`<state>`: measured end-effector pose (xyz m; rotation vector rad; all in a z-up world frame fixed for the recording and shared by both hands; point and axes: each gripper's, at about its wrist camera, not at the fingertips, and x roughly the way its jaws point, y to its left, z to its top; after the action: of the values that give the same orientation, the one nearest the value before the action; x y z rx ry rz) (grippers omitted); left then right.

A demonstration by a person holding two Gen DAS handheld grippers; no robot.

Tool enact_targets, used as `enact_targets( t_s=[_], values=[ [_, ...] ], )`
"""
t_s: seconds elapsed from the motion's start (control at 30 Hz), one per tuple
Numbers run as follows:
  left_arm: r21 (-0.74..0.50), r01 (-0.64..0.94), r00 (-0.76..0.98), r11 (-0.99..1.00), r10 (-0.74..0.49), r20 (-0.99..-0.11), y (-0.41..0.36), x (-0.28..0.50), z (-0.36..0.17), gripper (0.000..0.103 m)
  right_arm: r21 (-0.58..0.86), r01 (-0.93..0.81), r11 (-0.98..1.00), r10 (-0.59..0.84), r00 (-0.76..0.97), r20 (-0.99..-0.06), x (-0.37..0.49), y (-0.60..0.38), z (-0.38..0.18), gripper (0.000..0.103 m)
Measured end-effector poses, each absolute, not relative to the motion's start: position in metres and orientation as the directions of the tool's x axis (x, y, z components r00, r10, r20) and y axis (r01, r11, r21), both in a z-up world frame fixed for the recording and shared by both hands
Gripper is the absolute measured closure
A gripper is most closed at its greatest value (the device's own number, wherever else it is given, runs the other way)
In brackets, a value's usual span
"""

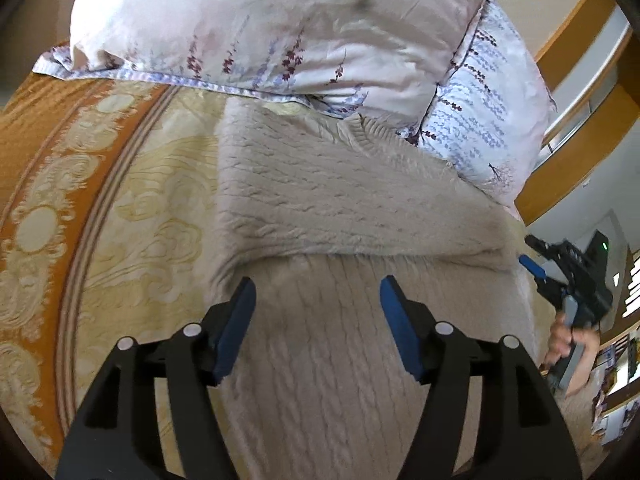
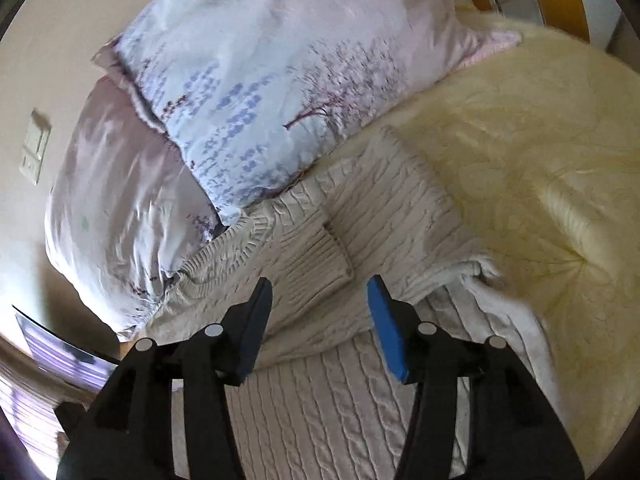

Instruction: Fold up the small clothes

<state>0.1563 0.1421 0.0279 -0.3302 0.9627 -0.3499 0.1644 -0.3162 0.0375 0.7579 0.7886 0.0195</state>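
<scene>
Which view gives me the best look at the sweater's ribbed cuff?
The right wrist view: the ribbed cuff lies in plain sight on the folded cable-knit sweater, just ahead of the open right tongs. The left wrist view shows the sweater's folded sleeve, but no cuff can be made out there.

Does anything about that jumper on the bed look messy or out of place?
Nothing is damaged or spilled. The cream cable-knit sweater is only half folded: a sleeve lies across its body, and its collar end is pushed up against the floral pillows. In the right wrist view one edge is bunched on the yellow bedspread.
</scene>
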Motion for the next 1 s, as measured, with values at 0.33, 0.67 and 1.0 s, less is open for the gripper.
enact_targets(
  t_s=[0.33, 0.67, 1.0],
  values=[
    [-0.42, 0.088, 0.494, 0.903, -0.406, -0.769, 0.17, 0.133, 0.019, 0.038, 0.695, 0.276, 0.663, 0.384, 0.672, -0.633, 0.189, -0.318, 0.002, 0.083],
    [-0.443, 0.113, 0.48, 0.889, -0.44, -0.759, 0.173, 0.118, 0.014, 0.039, 0.661, 0.263, 0.703, 0.283, 0.749, -0.599, 0.173, -0.316, 0.019, 0.096],
    [-0.482, 0.16, 0.469, 0.862, -0.496, -0.731, 0.168, 0.094, 0.008, 0.046, 0.58, 0.241, 0.778, 0.263, 0.713, -0.65, 0.124, -0.34, 0.038, 0.047]
  ],
)
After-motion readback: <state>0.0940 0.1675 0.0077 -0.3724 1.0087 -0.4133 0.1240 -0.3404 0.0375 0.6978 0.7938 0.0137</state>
